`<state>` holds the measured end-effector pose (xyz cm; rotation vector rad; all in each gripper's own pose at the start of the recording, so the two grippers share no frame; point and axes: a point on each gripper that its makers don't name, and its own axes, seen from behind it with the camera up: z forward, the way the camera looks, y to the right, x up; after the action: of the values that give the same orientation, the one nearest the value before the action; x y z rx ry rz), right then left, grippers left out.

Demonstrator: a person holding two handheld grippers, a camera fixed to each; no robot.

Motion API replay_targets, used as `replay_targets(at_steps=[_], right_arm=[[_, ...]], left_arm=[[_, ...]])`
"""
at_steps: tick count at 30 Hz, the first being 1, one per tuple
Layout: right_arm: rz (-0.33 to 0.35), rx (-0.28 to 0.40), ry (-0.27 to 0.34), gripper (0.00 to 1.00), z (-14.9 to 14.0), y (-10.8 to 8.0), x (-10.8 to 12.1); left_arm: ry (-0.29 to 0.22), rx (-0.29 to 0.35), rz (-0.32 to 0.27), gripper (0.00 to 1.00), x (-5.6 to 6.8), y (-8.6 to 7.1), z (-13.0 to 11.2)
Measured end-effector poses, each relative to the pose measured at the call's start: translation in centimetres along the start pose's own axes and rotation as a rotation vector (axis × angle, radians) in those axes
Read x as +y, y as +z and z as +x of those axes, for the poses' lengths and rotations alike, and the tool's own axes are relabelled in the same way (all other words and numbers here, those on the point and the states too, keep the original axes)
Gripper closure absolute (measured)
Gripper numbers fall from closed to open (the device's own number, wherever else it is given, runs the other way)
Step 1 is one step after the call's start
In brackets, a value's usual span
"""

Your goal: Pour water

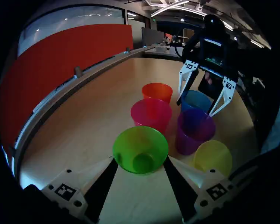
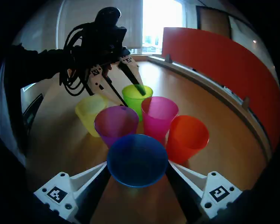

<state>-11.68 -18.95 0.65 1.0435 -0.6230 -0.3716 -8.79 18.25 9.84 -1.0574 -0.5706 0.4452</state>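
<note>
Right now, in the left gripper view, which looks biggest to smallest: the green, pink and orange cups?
green cup
pink cup
orange cup
Green sits nearest the camera, so true sizes are unsure.

Both views are dim and warp toward the edges. Ceiling lights (image 1: 170, 6) glow in the left gripper view. In the right gripper view a window (image 2: 160, 16) burns white, leaving the left gripper (image 2: 134, 99) mostly dark. The green cup (image 1: 140, 149) and blue cup (image 2: 137, 159) look sharp.
</note>
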Motion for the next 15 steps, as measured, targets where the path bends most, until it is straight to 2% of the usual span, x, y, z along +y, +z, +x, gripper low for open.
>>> replay_targets(at_steps=[4,10,15], right_arm=[[0.001,0.004,0.004,0.01,0.04,-0.04,0.00],[0.012,0.008,0.011,0.10,0.07,-0.07,-0.21],[0.011,0.012,0.010,0.11,0.01,-0.12,-0.20]], left_arm=[[-0.005,0.005,0.003,0.16,-0.09,0.10,0.11],[-0.006,0.011,0.008,0.17,-0.04,0.18,0.26],[-0.016,0.015,0.008,0.17,0.04,0.09,0.26]])
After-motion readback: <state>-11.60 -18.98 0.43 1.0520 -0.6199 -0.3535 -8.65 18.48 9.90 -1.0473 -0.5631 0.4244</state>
